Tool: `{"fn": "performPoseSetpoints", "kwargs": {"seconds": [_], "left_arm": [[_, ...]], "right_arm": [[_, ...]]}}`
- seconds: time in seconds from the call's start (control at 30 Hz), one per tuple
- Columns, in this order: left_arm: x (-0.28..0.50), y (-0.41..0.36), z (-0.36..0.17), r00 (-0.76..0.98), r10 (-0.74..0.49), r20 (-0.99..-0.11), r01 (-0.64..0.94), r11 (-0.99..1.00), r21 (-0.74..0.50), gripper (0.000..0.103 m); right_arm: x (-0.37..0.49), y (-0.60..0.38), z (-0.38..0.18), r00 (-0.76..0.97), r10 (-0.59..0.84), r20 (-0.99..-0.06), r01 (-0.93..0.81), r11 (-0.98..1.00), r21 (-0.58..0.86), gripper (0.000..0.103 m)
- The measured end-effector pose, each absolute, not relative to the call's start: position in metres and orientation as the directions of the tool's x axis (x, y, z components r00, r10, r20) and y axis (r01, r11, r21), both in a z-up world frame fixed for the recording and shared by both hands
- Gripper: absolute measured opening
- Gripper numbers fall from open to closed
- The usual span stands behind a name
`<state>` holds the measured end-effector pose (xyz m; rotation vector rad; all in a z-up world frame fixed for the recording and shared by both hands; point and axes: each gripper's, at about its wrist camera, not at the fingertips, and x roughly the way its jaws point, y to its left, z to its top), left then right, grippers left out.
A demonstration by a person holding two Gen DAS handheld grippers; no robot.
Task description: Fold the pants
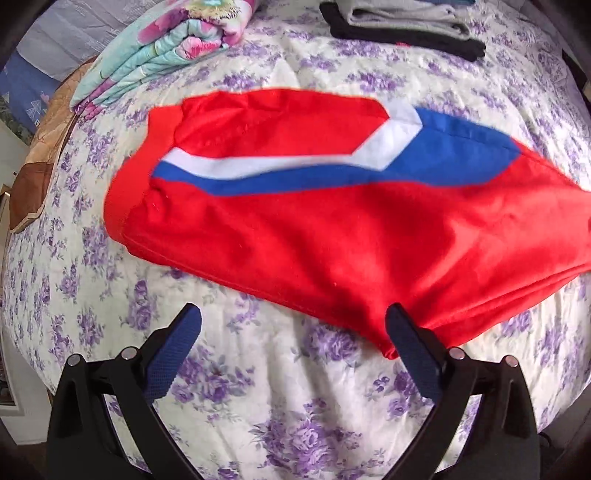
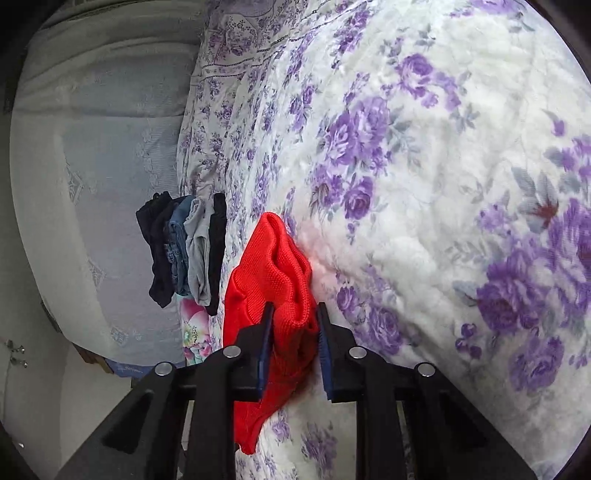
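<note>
Red pants [image 1: 332, 229] with a white and blue stripe lie folded lengthwise on a bed with a purple-flowered quilt [image 1: 258, 387]. The red waistband is at the left. My left gripper [image 1: 293, 325] is open just in front of the pants' near edge; its right finger [image 1: 410, 343] touches the red cloth, and it holds nothing. In the right wrist view my right gripper [image 2: 295, 317] is shut on a bunched end of the red pants [image 2: 273, 266], right against the quilt [image 2: 443, 184].
A folded floral blanket [image 1: 166, 48] lies at the bed's back left. A stack of folded dark and grey clothes [image 1: 402, 26] lies at the back; it also shows in the right wrist view [image 2: 184, 251]. The bed's edge and a brown pillow [image 1: 37, 177] are at the left.
</note>
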<state>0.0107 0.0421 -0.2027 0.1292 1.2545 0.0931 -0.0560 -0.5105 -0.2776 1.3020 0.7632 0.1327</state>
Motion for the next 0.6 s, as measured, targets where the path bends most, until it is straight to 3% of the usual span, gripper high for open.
{"fn": "performPoseSetpoints", "kwargs": {"seconds": [0.23,0.33,0.4,0.47,0.53,0.6], "left_arm": [[0.063,0.000,-0.175,0.415,-0.010,-0.910,0.087,0.996,0.029,0.098],[0.079,-0.048,-0.202,0.372,-0.042,-0.927,0.190,0.981,0.032,0.098],[0.083,-0.073,-0.229,0.335,0.026,-0.942,0.248,0.962,0.115,0.098],[0.077,-0.086,-0.237,0.359,0.082,-0.930,0.266,0.946,0.186,0.097],[0.074,-0.088,-0.226,0.341,0.009,-0.940,0.294,0.949,0.116,0.097],[0.071,-0.091,-0.217,0.374,0.013,-0.927,0.299,0.945,0.134,0.097]], "right_arm": [[-0.061,-0.514,-0.283,0.779,0.489,-0.393,0.300,0.259,0.918,0.023],[-0.061,-0.516,-0.284,0.805,0.468,-0.364,0.283,0.236,0.930,0.034],[-0.058,-0.516,-0.283,0.820,0.456,-0.347,0.271,0.225,0.936,0.040],[-0.052,-0.513,-0.278,0.809,0.458,-0.370,0.278,0.257,0.926,0.035],[-0.050,-0.510,-0.273,0.801,0.466,-0.376,0.270,0.280,0.921,0.027],[-0.052,-0.510,-0.273,0.802,0.466,-0.374,0.263,0.287,0.921,0.022]]}}
